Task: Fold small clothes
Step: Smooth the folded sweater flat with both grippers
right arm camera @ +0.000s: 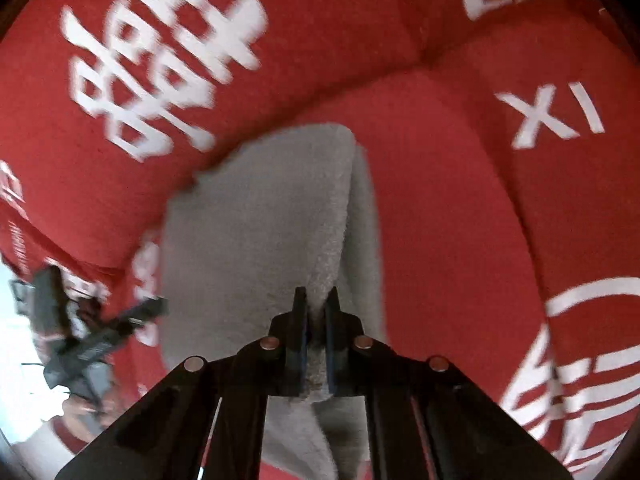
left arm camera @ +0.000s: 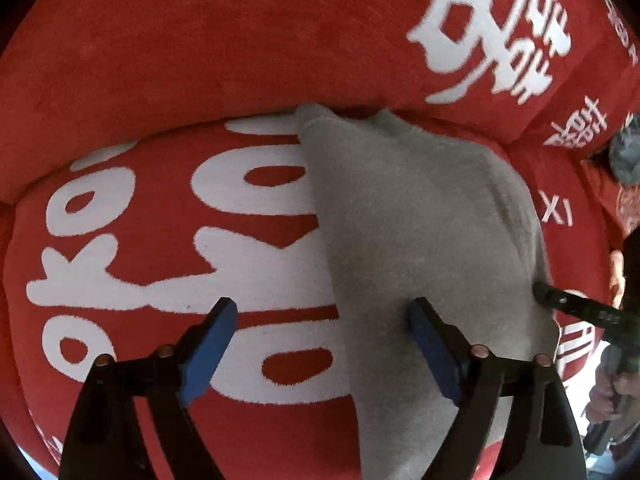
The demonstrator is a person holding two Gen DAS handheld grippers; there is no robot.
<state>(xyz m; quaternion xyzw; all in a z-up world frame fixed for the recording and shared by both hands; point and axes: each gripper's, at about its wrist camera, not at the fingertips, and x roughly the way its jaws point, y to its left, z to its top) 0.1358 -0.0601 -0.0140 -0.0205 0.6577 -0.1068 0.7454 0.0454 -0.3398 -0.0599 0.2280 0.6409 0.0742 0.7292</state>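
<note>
Grey fleecy garment point(left arm camera: 420, 216) lies on a red sofa seat cushion point(left arm camera: 160, 240) with big white lettering, its far end up against the red back cushion point(left arm camera: 200, 40). The cloth runs lengthwise away from the camera and covers the right half of the seat print.

Left claw point(left arm camera: 322, 320) is spread wide, blue pads point(left arm camera: 208, 344) well apart, nothing between them. Its left finger sits over the bare red-and-white seat, its right finger over the grey cloth near the garment's near end. Whether the fingers touch the fabric, cannot tell from this angle.

Right claw point(right arm camera: 316, 320) is closed tight on a raised fold of the grey garment point(right arm camera: 248, 240), cloth bunched between the pads and sticking up as a ridge that runs forward from the claw. The rest of the garment spreads flat to the left of the ridge, with a narrower strip on the right. The right wrist view is motion-blurred, and the white characters on the back cushion point(right arm camera: 168, 80) smear.

In the left wrist view the right claw's black tip point(left arm camera: 544, 292) meets the right edge of the cloth. In the right wrist view the left claw point(right arm camera: 152, 308) shows just beside the garment's left edge, blurred. A darker grey item point(left arm camera: 626, 156) sits at the far right on the sofa, too small to identify.
</note>
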